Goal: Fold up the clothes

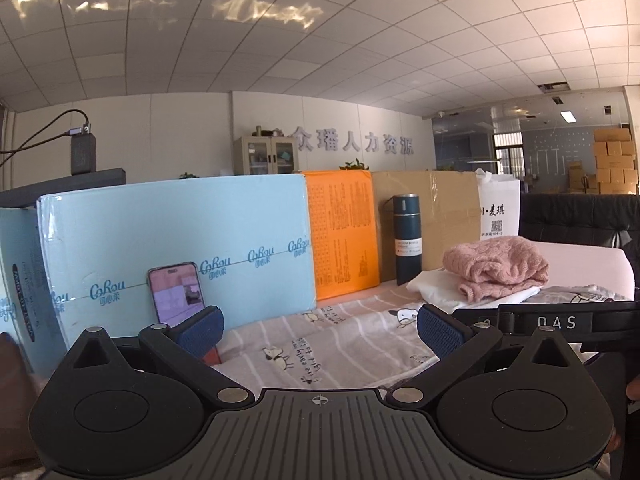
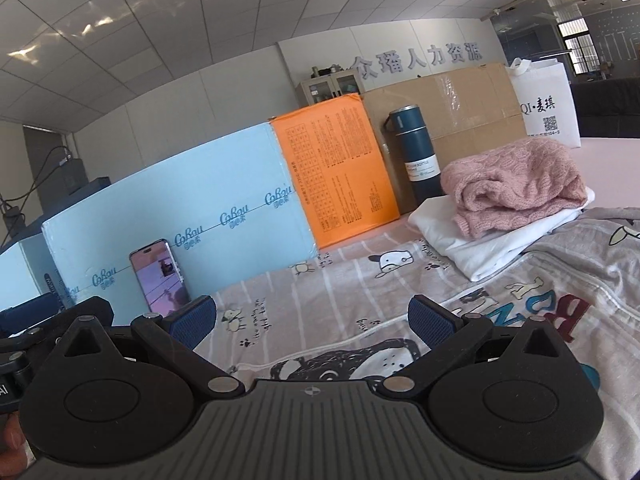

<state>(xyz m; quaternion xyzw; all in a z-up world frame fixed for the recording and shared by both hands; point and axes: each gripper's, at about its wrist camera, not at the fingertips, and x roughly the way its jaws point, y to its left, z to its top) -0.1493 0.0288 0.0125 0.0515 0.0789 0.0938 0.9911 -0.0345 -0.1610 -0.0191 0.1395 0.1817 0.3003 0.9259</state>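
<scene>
A grey striped garment with cartoon dogs [image 1: 320, 340] lies spread on the table, also in the right wrist view [image 2: 400, 292]. A folded pink knit sweater [image 1: 496, 268] rests on a folded white garment [image 1: 444, 288] at the back right; both show in the right wrist view, the sweater [image 2: 516, 184] on the white one [image 2: 492, 240]. My left gripper [image 1: 318, 332] is open and empty just above the striped garment. My right gripper [image 2: 312, 320] is open and empty over the garment's printed part. The right gripper's body [image 1: 560, 322] shows beside the left one.
A pale blue box [image 1: 180, 240], an orange box [image 1: 340, 236] and a cardboard box [image 1: 428, 220] wall the table's back. A phone [image 1: 176, 294] leans on the blue box. A dark teal bottle [image 1: 408, 236] stands by the clothes pile. A white bag [image 1: 498, 208] stands behind.
</scene>
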